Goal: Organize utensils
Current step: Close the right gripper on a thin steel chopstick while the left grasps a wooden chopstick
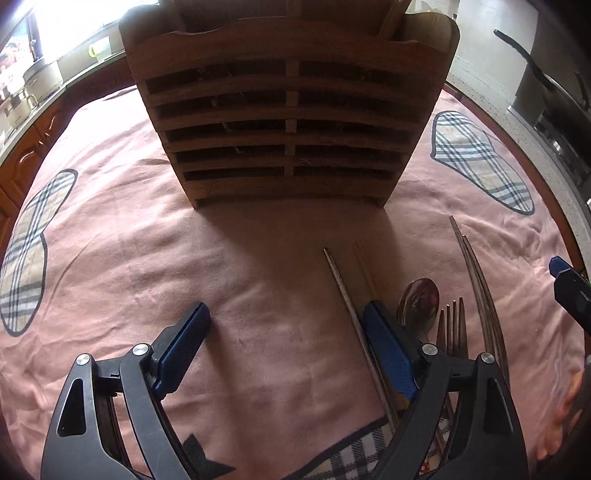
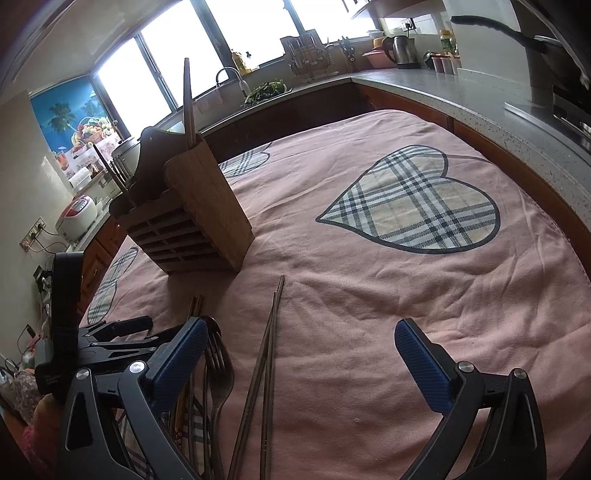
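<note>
Where cloth (image 1: 258, 277) shows — steel fork (image 1: 451, 328), tines forward.

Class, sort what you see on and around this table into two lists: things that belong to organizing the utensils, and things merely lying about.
Belongs to the job:
wooden utensil holder
spoon
fork
metal chopsticks
wooden chopsticks
left gripper, open
right gripper, open

Just lying about:
pink tablecloth
kettle
rice cooker
pan

no readable text, labels or numbers anywhere
</note>
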Motion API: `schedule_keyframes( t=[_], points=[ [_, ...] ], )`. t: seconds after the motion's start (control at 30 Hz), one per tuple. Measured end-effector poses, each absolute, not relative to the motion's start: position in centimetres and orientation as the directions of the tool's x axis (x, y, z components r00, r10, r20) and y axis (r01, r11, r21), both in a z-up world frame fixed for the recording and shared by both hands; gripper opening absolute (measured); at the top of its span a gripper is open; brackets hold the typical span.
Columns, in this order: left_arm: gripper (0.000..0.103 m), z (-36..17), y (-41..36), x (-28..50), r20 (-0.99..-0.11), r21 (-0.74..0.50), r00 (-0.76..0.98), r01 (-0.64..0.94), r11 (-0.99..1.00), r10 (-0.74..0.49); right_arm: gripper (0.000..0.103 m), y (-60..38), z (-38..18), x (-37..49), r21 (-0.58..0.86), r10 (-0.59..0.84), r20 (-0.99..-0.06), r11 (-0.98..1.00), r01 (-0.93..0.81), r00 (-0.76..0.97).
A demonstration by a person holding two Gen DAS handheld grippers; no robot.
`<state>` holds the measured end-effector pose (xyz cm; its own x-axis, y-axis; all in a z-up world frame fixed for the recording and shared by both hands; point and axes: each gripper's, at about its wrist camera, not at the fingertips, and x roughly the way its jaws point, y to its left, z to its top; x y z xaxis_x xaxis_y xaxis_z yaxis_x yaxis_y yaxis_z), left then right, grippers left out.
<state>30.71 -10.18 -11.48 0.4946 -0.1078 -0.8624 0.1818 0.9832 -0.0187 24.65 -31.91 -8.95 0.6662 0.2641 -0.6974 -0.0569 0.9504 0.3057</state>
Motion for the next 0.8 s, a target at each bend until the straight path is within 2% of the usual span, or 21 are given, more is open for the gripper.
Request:
schedule_keyframes(
  t=[0.07,0.1,0.17,0.23,0.3,0.37,0.43,0.5,0.6,0.73,0.8],
  points=[
    [0.087,-11.5,-9.9,30.6,-0.861,-0.014,0.497,0.193,0.981,-0.110,0.096,-31.7,-9.1,24.8,0.298,0.264,-0.702,0.953,-0.064,0.661],
    [0.086,-11.5,-9.7,30.5,-0.861,-0.011,0.497,0.198,0.980,-0.110,0.089,-31.4,-9.2,24.9,0.293,0.266,-0.707,0.953,-0.072,0.655],
    [0.083,-11.3,-8.6,29.8,-0.859,-0.015,0.498,0.211,0.977,-0.120,0.072,-30.9,-9.5,25.2,0.285,0.274,-0.717,0.954,-0.089,0.641],
    [0.081,-11.3,-7.8,29.3,-0.862,-0.023,0.490,0.222,0.975,-0.132,0.045,-30.4,-9.7,25.5,0.268,0.273,-0.733,0.958,-0.104,0.623],
    [0.076,-11.1,-7.1,29.3,-0.865,-0.038,0.480,0.223,0.974,-0.144,0.038,-30.0,-10.2,25.9,0.259,0.275,-0.751,0.959,-0.115,0.600],
    [0.074,-11.0,-6.8,29.7,-0.866,-0.045,0.479,0.212,0.976,-0.144,0.037,-29.5,-10.8,26.5,0.251,0.275,-0.770,0.960,-0.123,0.575],
    [0.071,-10.7,-6.0,29.8,-0.864,-0.040,0.486,0.200,0.979,-0.135,0.029,-29.0,-11.6,27.2,0.234,0.267,-0.793,0.963,-0.130,0.547],
    [0.069,-10.7,-6.2,30.4,-0.861,-0.045,0.490,0.194,0.980,-0.136,0.026,-28.5,-12.0,27.6,0.219,0.262,-0.804,0.965,-0.144,0.534],
    [0.059,-10.6,-6.5,30.8,-0.857,-0.039,0.498,0.198,0.979,-0.135,0.014,-27.8,-12.0,28.3,0.166,0.223,-0.820,0.974,-0.155,0.527],
    [0.046,-10.5,-7.1,30.8,-0.852,-0.048,0.500,0.223,0.974,-0.156,0.014,-27.1,-12.2,29.1,0.127,0.202,-0.832,0.976,-0.177,0.517],
    [0.046,-10.6,-7.8,30.8,-0.852,-0.050,0.497,0.239,0.970,-0.166,0.014,-27.1,-12.2,29.6,0.134,0.206,-0.836,0.976,-0.174,0.509]
  ],
)
